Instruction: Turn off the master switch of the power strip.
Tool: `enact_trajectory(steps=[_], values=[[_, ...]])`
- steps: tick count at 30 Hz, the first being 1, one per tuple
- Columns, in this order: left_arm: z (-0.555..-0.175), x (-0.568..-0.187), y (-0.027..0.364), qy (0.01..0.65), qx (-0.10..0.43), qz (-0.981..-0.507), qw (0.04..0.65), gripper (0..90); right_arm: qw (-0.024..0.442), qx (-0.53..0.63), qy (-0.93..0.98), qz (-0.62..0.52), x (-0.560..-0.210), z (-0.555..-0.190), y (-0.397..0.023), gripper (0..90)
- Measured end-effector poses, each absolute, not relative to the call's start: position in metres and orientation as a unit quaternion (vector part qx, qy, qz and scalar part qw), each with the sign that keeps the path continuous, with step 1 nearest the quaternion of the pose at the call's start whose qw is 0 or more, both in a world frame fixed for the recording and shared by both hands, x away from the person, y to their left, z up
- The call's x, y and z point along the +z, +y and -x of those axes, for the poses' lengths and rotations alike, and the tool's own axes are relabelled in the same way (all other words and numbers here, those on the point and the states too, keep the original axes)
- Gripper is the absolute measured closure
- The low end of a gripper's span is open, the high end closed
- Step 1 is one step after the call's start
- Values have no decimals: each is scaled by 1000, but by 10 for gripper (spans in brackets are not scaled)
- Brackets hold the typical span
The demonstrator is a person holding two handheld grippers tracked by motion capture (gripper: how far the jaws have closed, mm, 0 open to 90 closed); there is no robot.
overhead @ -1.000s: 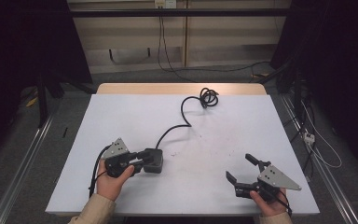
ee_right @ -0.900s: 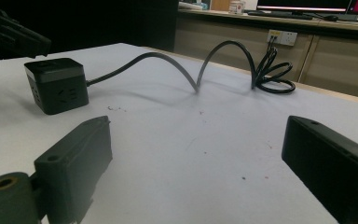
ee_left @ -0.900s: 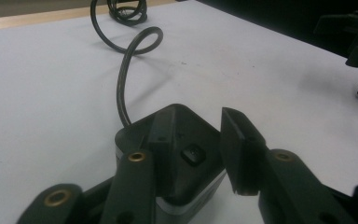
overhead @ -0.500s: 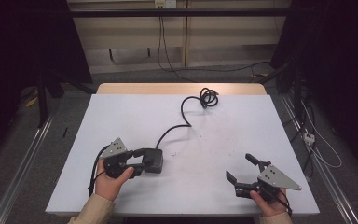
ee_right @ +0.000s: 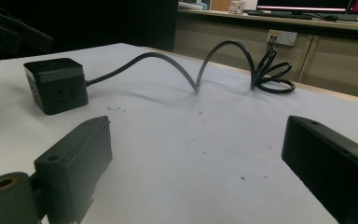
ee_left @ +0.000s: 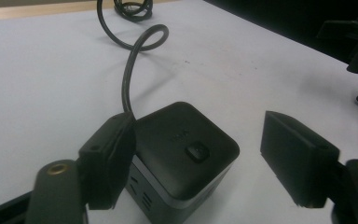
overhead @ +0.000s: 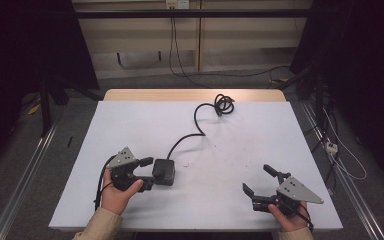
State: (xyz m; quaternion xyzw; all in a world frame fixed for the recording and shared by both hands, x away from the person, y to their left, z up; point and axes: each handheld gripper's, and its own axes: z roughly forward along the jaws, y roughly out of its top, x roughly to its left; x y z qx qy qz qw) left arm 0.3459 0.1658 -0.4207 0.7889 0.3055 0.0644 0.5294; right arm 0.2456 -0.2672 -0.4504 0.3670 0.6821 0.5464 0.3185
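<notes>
Your left tongs (overhead: 149, 173) have just been opening around the black socket cube (overhead: 164, 172), and that is the step in hand: letting go of it. In the left gripper view the cube (ee_left: 182, 154) sits between the jaws, with one jaw just beside or perhaps touching its side and the other standing well clear, so the tongs are apart and no longer clamp it. The cube rests on the white worktop (overhead: 240, 135), nearer the front edge and toward the left, with its cord (overhead: 190, 137) running off toward the back edge and ending in a coil (overhead: 224, 104) near that edge.

Your right tongs (overhead: 257, 182) are also apart, with nothing between them; they sit near the front right corner, well away from the cube. From the right gripper view the cube (ee_right: 56, 84) stands upright, and the cord (ee_right: 186, 70) arches across the worktop to the coil (ee_right: 272, 77).

I judge the placing of the cube as good as done. The next move calls for you to draw the left tongs straight back off the cube, keeping them wide enough that the near jaw does not drag or tip it. Watch the cord: it leaves the cube on the far side, so a pull toward yourself should stay clear of it.
</notes>
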Motion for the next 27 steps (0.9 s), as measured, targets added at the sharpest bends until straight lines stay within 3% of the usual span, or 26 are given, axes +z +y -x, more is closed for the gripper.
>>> enact_trajectory(steps=[12,27], values=[[-345,-419,171,308,65,-788,529,153,320,548,682,-365,-450,-246,-268,80],[-344,-421,184,306,61,-786,534,116,320,548,682,-365,-450,-246,-267,80]])
